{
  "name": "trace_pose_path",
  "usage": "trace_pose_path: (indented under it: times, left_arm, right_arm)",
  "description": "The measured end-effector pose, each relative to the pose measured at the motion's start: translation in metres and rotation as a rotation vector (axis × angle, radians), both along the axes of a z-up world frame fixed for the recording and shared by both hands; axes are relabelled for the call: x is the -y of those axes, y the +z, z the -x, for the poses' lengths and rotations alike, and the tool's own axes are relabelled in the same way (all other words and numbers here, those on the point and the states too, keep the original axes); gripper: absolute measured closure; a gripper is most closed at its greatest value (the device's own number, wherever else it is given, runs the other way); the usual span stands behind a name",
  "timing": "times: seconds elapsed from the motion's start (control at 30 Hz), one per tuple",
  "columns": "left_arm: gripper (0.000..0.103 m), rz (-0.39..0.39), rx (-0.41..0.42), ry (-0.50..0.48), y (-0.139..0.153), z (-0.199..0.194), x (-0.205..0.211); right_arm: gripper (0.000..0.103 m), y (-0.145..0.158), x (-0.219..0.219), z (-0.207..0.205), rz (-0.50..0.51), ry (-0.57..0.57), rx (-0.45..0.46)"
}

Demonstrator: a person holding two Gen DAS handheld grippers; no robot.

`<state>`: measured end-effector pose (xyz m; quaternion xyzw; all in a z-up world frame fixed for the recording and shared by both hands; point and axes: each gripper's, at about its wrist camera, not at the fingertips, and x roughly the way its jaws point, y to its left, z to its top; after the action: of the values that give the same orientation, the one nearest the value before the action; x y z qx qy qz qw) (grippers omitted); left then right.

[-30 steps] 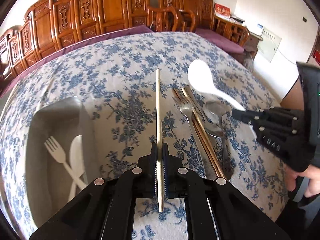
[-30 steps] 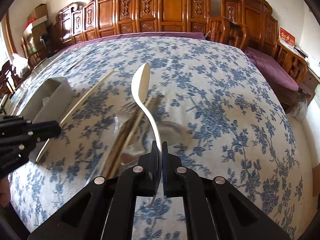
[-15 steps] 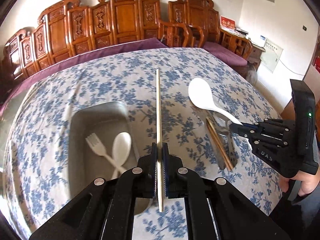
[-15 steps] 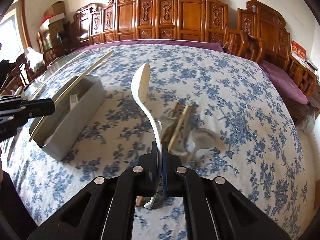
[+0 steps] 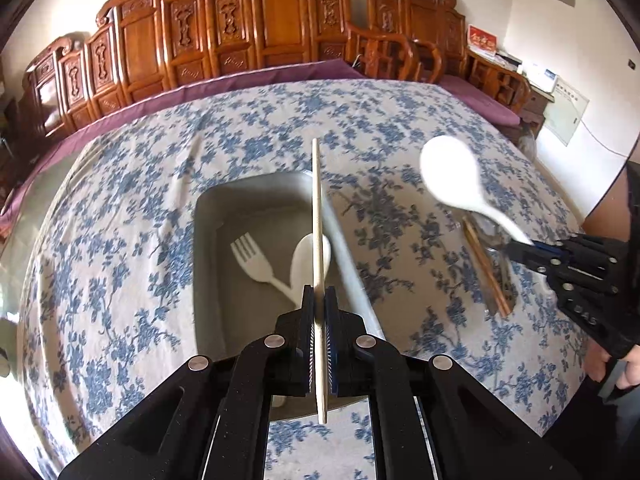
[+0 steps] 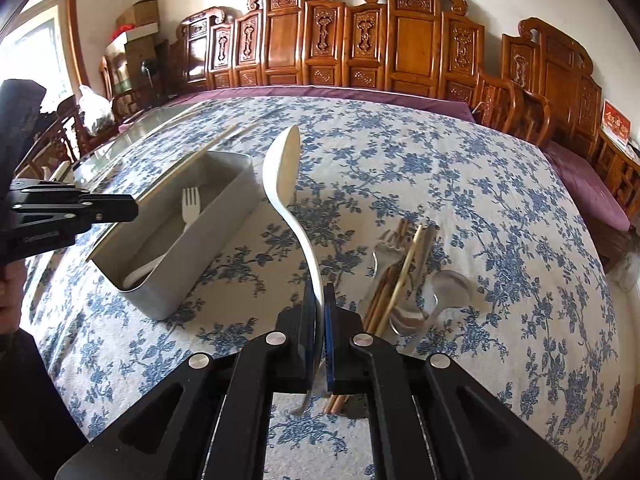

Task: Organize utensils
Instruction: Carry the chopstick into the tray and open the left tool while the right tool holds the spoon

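My left gripper (image 5: 319, 304) is shut on a pale chopstick (image 5: 317, 200) and holds it above the grey bin (image 5: 208, 248). The bin holds a white plastic fork (image 5: 256, 262) and a white spoon (image 5: 306, 256). My right gripper (image 6: 320, 308) is shut on the handle of a white plastic spoon (image 6: 282, 172), raised over the table, right of the bin (image 6: 160, 296). In the left wrist view the right gripper (image 5: 520, 254) and its spoon (image 5: 452, 176) are at the right. In the right wrist view the left gripper (image 6: 132, 208) is over the bin.
A pile of brown chopsticks (image 6: 390, 280), a metal fork (image 6: 384, 248) and metal spoons (image 6: 448, 288) lies on the floral tablecloth (image 6: 480, 200) right of the bin. Carved wooden chairs (image 5: 276, 28) line the far side. The person's hand (image 5: 624, 368) is at the right edge.
My left gripper has moved left with the chopstick, from over the cloth to over the bin. My right gripper has lifted the white spoon and drawn back from the pile.
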<state>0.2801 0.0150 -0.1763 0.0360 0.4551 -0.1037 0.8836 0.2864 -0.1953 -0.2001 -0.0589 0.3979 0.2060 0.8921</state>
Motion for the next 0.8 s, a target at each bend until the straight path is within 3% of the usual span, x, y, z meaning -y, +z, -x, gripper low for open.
trace_pose_path:
  times: [0.33,0.67,0.73,0.8]
  left_arm:
    - [0.098,0.011,-0.078,0.033,-0.023,-0.013,-0.015]
    - [0.098,0.007,-0.064,0.077,-0.021,-0.017,-0.028]
    - [0.096,0.013,-0.053,0.089,-0.017,-0.017,-0.033]
    - [0.084,0.014,-0.043,0.1,-0.013,-0.017,-0.037]
  right_arm:
    - [0.098,0.002,-0.006,0.004,-0.002,0.023,0.007]
    - [0.098,0.007,-0.032,0.0,-0.009,0.052,0.013]
    - [0.098,0.007,-0.043,-0.002,-0.01,0.066,0.013]
    - [0.098,0.007,-0.055,-0.004,-0.011,0.085,0.007]
